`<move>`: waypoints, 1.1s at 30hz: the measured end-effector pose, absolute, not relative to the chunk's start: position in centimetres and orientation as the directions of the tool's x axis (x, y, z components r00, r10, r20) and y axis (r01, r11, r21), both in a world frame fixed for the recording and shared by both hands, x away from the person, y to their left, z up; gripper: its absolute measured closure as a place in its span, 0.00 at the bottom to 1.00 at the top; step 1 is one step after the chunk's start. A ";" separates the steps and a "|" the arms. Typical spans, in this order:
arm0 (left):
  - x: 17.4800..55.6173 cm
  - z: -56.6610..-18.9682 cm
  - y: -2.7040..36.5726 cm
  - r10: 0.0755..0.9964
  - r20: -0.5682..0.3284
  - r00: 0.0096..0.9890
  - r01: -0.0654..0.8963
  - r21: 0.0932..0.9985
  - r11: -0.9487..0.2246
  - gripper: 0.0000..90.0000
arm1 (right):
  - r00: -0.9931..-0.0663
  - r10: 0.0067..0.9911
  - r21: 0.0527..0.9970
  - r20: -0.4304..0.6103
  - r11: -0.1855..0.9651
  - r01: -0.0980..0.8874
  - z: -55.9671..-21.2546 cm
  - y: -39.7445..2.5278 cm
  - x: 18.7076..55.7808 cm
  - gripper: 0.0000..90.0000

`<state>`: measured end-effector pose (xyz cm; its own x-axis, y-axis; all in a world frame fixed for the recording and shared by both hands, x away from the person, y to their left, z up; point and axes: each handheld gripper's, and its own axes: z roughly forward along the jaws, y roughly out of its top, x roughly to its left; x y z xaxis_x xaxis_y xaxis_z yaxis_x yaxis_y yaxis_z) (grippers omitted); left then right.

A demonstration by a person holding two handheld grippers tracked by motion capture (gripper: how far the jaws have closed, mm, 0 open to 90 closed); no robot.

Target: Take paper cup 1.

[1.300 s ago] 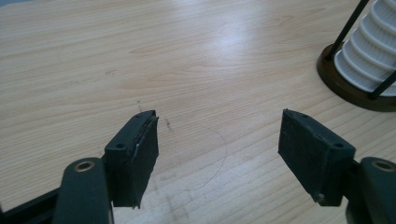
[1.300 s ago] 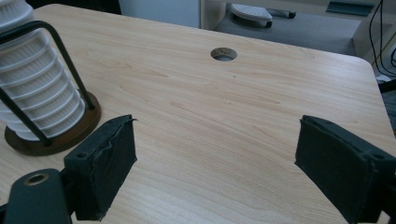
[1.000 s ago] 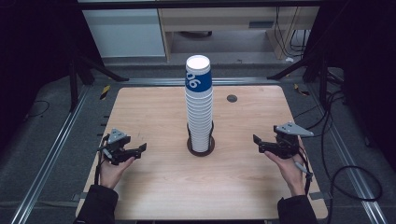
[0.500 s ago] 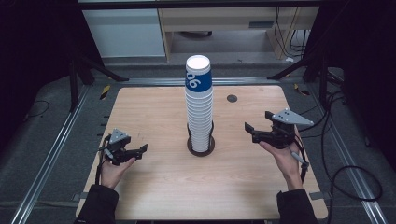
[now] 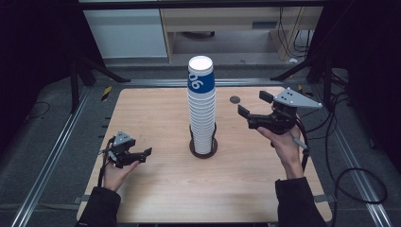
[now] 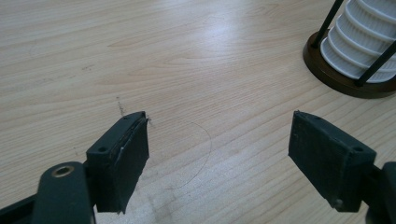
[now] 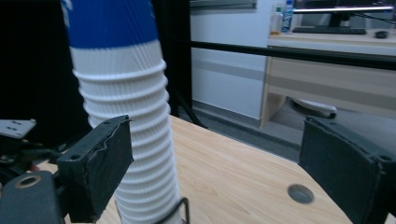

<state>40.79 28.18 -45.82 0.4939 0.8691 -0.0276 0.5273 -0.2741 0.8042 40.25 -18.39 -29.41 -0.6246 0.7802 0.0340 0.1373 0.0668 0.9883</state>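
- A tall stack of paper cups [image 5: 202,106] stands upright in a wire holder [image 5: 204,146] at mid-desk, kept from toppling.
- The right gripper [image 5: 257,113] is raised beside the stack, jaws wide, empty, likely lining up to grasp.
- The left gripper [image 5: 137,156] rests low near the desk [image 5: 156,113], jaws wide, empty.

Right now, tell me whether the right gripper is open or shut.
Open. The right gripper has its jaws spread wide with nothing between them, raised beside the stack of paper cups without touching it.
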 end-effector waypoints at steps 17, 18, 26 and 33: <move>40.8 -45.9 28.0 0.868 -0.037 0.496 0.534 0.800 -0.272 0.22 | -0.740 0.671 0.994 0.038 0.050 0.096 -26.1 -12.7 41.6 0.10; 40.8 -45.9 28.0 0.867 -0.037 0.498 0.534 0.800 -0.273 0.21 | -0.741 0.671 0.994 0.037 0.053 0.097 -26.1 -12.5 41.7 0.10; 40.9 -46.0 27.9 0.866 -0.033 0.499 0.540 0.794 -0.281 0.21 | -0.755 0.655 0.992 0.040 0.062 0.106 -26.2 -10.5 43.0 0.09; 40.9 -46.1 27.8 0.864 -0.043 0.502 0.543 0.793 -0.276 0.21 | -0.758 0.649 0.991 0.057 0.054 0.120 -26.2 -9.2 44.6 0.09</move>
